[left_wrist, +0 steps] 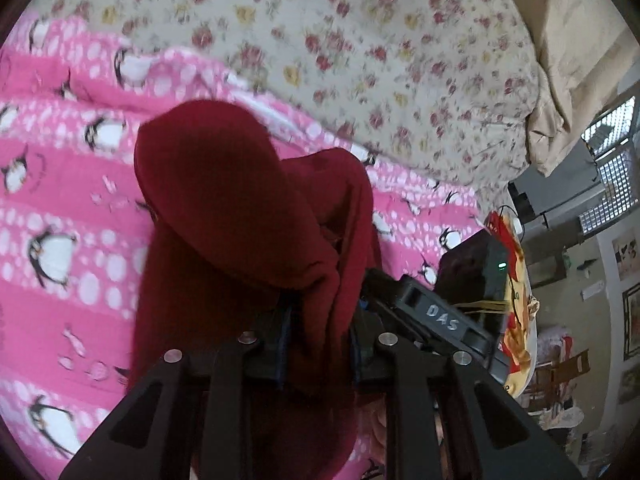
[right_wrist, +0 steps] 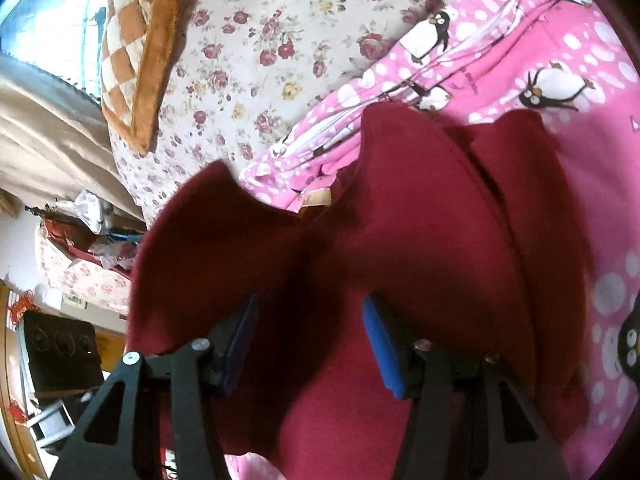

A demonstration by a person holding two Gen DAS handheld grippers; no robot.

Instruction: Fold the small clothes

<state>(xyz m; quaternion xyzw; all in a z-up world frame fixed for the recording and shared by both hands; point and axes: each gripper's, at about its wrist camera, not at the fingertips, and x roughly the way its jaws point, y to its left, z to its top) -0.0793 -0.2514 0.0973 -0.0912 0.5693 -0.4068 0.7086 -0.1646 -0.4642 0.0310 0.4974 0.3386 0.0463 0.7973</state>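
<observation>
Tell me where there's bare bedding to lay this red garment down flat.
Bare pink penguin blanket lies beside the dark red garment in the left wrist view; more past it in the right view. Beyond its edge, floral sheet is bare up to the brown checked cushion. Around both grippers, crowded.

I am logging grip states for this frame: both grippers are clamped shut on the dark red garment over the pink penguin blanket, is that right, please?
Not quite. Only the left gripper is clamped on the dark red garment. The right wrist view shows the right gripper open, its blue pads apart above the cloth. The pink penguin blanket does lie underneath.
</observation>
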